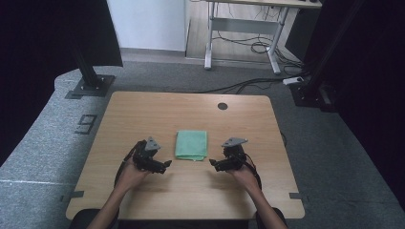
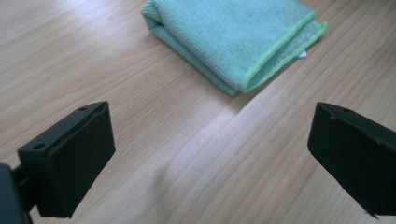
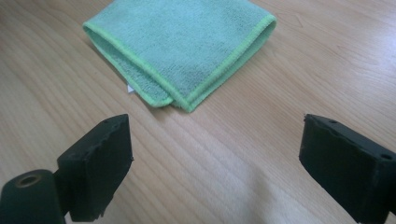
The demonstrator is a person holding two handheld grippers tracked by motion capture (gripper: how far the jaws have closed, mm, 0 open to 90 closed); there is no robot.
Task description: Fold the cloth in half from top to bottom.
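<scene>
A folded green cloth (image 1: 191,144) lies flat at the middle of the wooden table (image 1: 143,109). My left gripper (image 1: 166,164) sits just left of its near corner, jaws wide apart with nothing between them. In the left gripper view the cloth (image 2: 233,37) lies ahead, beyond the open left gripper (image 2: 210,154). My right gripper (image 1: 212,163) is just right of the cloth's near edge, also open and empty. From the right gripper view the cloth (image 3: 182,51) lies ahead with its folded corner nearest, past the open right gripper (image 3: 215,158).
A dark round cable hole (image 1: 222,106) sits near the table's far edge. Black stand bases (image 1: 90,86) flank the far corners on the grey floor. A desk frame (image 1: 243,28) with cables stands farther back.
</scene>
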